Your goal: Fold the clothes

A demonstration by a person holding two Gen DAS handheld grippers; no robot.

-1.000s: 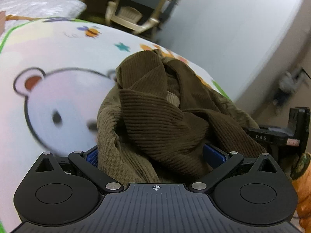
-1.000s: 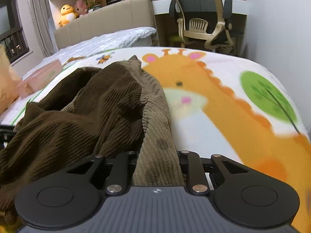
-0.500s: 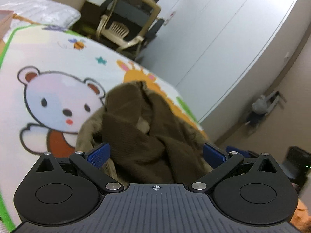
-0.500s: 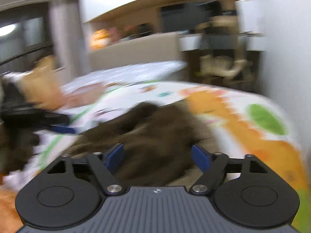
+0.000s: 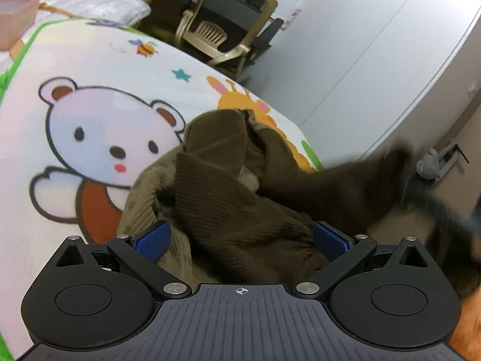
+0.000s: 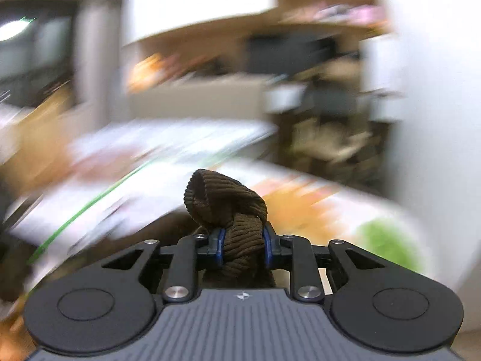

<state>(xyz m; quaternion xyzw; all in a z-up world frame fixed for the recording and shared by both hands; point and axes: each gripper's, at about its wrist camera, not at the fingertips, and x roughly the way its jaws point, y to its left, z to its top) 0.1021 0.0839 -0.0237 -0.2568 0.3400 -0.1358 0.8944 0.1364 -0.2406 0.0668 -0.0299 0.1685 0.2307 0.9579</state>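
A brown corduroy garment (image 5: 228, 186) lies crumpled on the cartoon-print bed cover (image 5: 99, 96), near its right edge. My left gripper (image 5: 240, 237) hangs just above the heap, open, its blue pads (image 5: 153, 240) wide apart on either side of the cloth without pinching it. A blurred stretch of the garment (image 5: 360, 177) is lifted toward the right. In the right wrist view my right gripper (image 6: 243, 246) is shut on a bunched fold of the same brown garment (image 6: 228, 207), which sticks up between the fingers. That view's background is smeared by motion.
An office chair (image 5: 222, 27) stands beyond the bed's far corner. A pink box (image 5: 15, 18) sits on the bed at far left. White wardrobe doors (image 5: 375, 54) line the right side. A grey soft toy (image 5: 430, 165) rests by the wall at right.
My right gripper went from open over the heap to shut on a fold, and is pulling it up and away fast. The left gripper stayed open and drew back slightly from the cloth.
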